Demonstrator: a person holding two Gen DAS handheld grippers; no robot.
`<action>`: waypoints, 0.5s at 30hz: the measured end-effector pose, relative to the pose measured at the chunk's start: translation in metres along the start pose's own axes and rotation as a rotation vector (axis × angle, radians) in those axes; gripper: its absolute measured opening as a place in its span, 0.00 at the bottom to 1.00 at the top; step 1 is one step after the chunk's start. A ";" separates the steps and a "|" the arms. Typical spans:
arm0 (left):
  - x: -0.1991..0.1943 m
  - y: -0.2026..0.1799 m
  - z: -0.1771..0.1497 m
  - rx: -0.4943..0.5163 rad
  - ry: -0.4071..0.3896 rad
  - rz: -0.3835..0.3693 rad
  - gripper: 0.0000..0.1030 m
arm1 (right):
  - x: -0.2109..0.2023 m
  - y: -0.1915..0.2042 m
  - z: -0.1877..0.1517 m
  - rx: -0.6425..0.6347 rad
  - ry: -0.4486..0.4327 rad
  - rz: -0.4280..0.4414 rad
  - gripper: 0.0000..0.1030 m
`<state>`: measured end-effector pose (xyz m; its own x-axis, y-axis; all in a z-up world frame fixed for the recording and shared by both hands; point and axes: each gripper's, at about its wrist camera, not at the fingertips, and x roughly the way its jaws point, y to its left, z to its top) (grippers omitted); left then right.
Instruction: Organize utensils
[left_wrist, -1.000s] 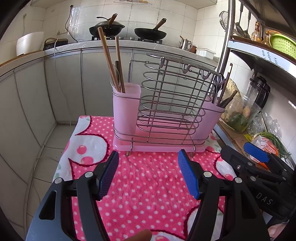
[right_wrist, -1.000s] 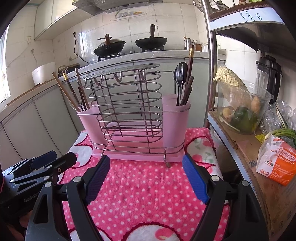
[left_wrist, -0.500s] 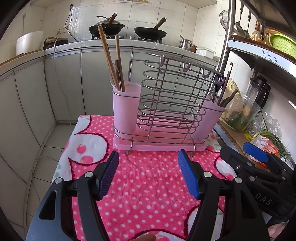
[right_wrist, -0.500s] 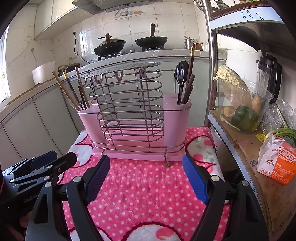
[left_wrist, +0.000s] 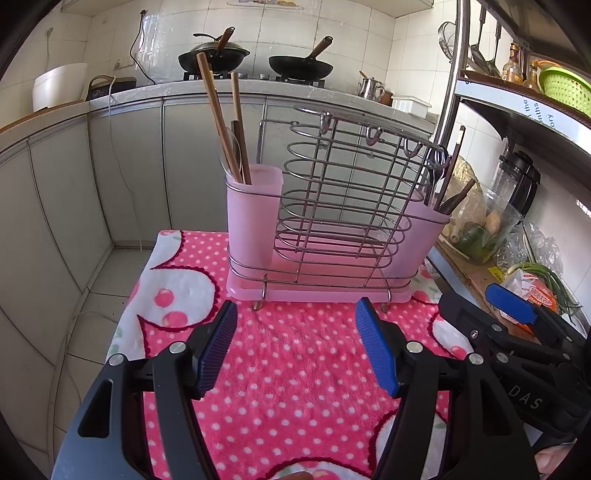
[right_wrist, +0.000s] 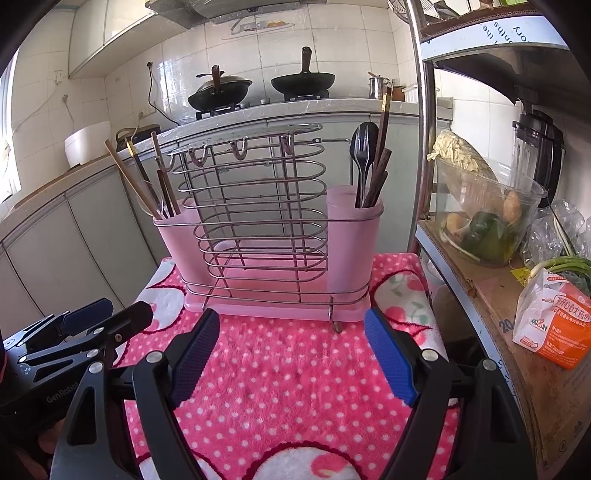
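Pink holder: a wire-framed utensil rack with pink plastic cups at both ends stands on the far part of a polka-dot towel, ahead of both grippers and well clear of their fingers.
Left cup: the pink cup at the rack's left end holds wooden chopsticks that lean to the left, with a clear spoon beside them.
Right cup: the pink cup at the right end holds a black plastic spoon and dark brown chopsticks, standing close to upright.
Middle section: the wire basket between the two cups shows only its pink drip tray through the bars.
Left gripper: the left gripper hovers low over the towel with its blue pads spread wide and nothing between them.
Right gripper: the right gripper hovers beside it, likewise spread wide and holding nothing; its pads sit just short of the rack's base.
Surroundings: two woks sit on the stove behind, and a glass bowl of vegetables rests on the wooden shelf to the right.
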<state>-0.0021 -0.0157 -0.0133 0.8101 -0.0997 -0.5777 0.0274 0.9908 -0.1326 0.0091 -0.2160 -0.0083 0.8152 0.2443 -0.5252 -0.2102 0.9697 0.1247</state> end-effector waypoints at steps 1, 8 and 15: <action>0.000 0.000 0.000 0.000 0.000 0.000 0.65 | 0.000 0.000 0.000 0.001 0.000 0.000 0.77; 0.000 0.000 0.000 0.002 -0.002 0.001 0.65 | 0.000 0.001 0.001 -0.001 0.001 0.000 0.77; -0.002 0.000 0.002 0.011 -0.008 0.002 0.65 | 0.000 0.001 0.001 -0.001 0.002 -0.001 0.77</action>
<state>-0.0026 -0.0155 -0.0104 0.8149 -0.0972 -0.5715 0.0321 0.9919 -0.1228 0.0091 -0.2151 -0.0076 0.8145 0.2435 -0.5266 -0.2102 0.9698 0.1233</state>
